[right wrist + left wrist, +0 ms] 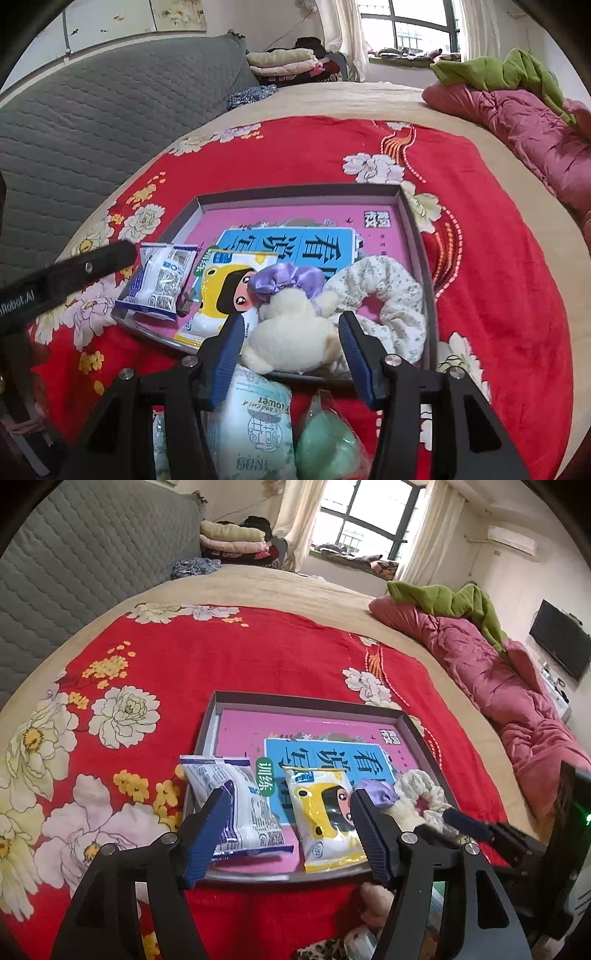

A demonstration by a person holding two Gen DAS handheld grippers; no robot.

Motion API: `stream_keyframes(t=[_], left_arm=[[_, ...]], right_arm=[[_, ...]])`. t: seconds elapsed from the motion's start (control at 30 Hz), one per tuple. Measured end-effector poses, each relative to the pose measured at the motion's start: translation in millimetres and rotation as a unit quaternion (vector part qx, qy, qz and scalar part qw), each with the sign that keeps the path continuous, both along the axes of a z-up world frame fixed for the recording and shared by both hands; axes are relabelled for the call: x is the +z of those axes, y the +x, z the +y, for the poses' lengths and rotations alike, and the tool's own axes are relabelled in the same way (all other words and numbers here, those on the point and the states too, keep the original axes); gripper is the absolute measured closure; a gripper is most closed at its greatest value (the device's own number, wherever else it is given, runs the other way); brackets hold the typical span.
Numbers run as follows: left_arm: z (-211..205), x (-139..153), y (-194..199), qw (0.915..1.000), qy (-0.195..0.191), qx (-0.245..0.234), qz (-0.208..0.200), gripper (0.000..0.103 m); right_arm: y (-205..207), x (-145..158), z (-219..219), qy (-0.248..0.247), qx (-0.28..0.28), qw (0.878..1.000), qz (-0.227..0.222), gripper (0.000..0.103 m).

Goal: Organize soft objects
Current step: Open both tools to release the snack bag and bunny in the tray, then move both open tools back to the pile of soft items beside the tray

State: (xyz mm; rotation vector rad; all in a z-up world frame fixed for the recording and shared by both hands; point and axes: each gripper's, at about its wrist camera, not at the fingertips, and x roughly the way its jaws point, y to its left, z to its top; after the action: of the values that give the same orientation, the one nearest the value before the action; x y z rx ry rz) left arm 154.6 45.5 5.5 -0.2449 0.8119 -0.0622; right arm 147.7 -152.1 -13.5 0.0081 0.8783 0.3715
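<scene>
A shallow grey tray (310, 700) lies on the red floral blanket with a pink book in it. On the book rest a blue-white packet (243, 812), a yellow cartoon packet (325, 823), a cream plush toy with a purple bonnet (291, 332) and a floral scrunchie (391, 295). My left gripper (288, 834) hangs open above the tray's near edge, and the two packets lie loose under its fingers. My right gripper (291, 354) is open, its blue pads flanking the plush toy, which sits in the tray. The left gripper's black finger (92, 266) shows at the left.
Near the tray's front edge lie a tissue pack (255, 424), a green item in clear plastic (325, 443) and a leopard-print piece (325, 952). A pink quilt (498, 686) with a green blanket (443, 602) runs along the right. A grey quilted headboard (92, 572) rises at the left.
</scene>
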Motion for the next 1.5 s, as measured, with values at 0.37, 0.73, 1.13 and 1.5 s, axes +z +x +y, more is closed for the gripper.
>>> stream_keyframes(t=[0.37, 0.73, 1.13, 1.5], left_arm=[[-3.9, 23.6, -27.4, 0.9998, 0.008, 0.0, -0.017, 0.028], [3.0, 46.5, -57.8, 0.9993, 0.018, 0.008, -0.032, 0.028], [12.3, 64.3, -84.2, 0.9989, 0.022, 0.014, -0.038, 0.028], [16.9, 70.6, -105.6, 0.9988, 0.027, 0.017, -0.038, 0.028]], right_arm=[[-10.8, 38.3, -22.9, 0.017, -0.015, 0.998, -0.05, 0.038], [-28.8, 68.2, -23.6, 0.015, -0.012, 0.996, -0.09, 0.036], [-46.9, 90.5, -29.1, 0.026, -0.017, 0.993, -0.115, 0.03], [-64.2, 108.7, -34.3, 0.03, -0.016, 0.99, -0.137, 0.03]])
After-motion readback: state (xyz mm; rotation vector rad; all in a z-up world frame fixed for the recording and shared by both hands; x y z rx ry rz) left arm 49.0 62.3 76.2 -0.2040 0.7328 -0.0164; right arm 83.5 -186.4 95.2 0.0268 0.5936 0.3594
